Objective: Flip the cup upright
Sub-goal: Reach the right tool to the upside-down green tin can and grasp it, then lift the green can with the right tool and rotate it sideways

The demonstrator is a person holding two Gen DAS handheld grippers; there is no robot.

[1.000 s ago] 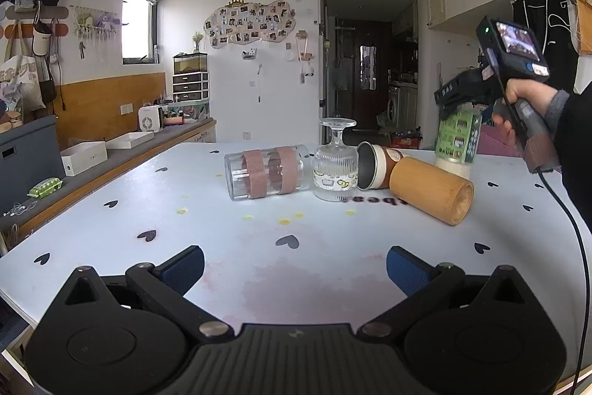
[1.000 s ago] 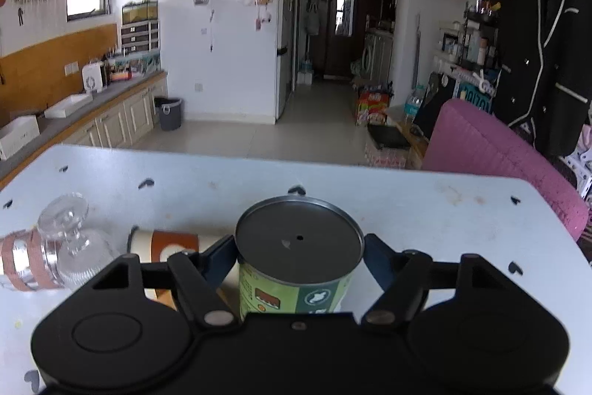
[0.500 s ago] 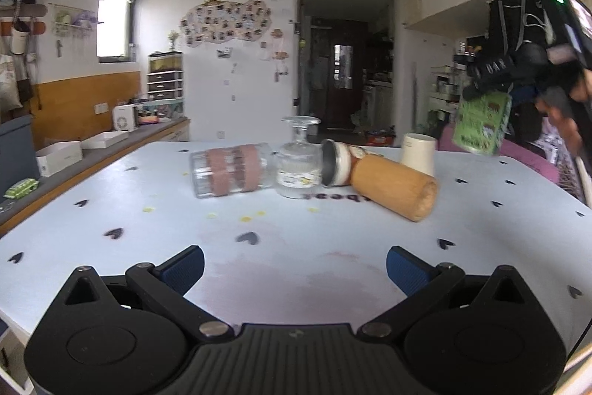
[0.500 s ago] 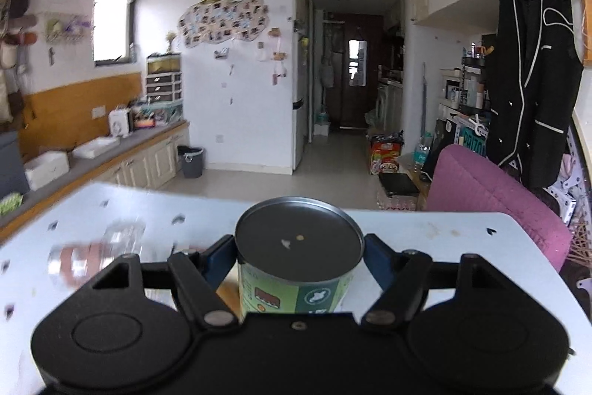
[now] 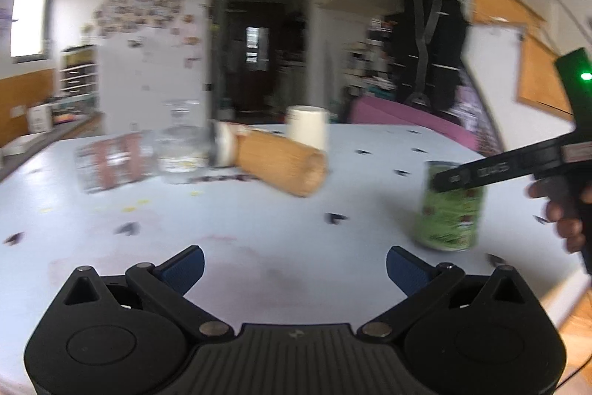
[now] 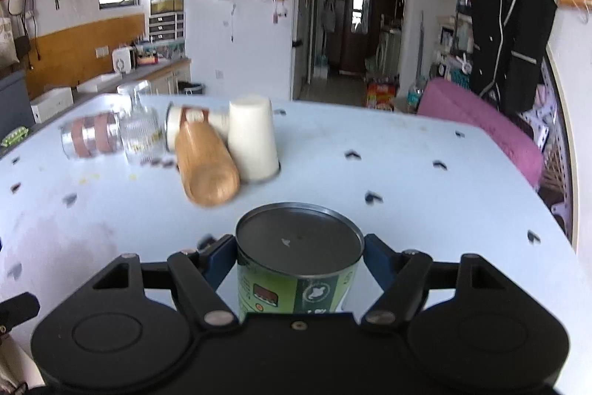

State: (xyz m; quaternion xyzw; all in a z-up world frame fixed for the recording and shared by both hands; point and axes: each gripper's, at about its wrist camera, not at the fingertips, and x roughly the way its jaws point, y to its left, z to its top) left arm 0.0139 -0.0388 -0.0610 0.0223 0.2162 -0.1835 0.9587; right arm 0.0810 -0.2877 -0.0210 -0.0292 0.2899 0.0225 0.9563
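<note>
A white cup stands upside down on the white table, touching a wooden-sleeved bottle that lies on its side. The cup also shows in the left wrist view behind the bottle. My right gripper is shut on a green tin can, seen upright at the table's right front in the left wrist view. My left gripper is open and empty over the near table edge.
A clear jar with brown bands lies on its side at the left. An upside-down stemmed glass stands beside it. A pink chair sits past the table's far right edge. A counter runs along the left wall.
My right gripper has carried the green can from beside the bottle, up and back to the table's right front. The white cup, hidden behind the can before, now shows. The left gripper turned right.
</note>
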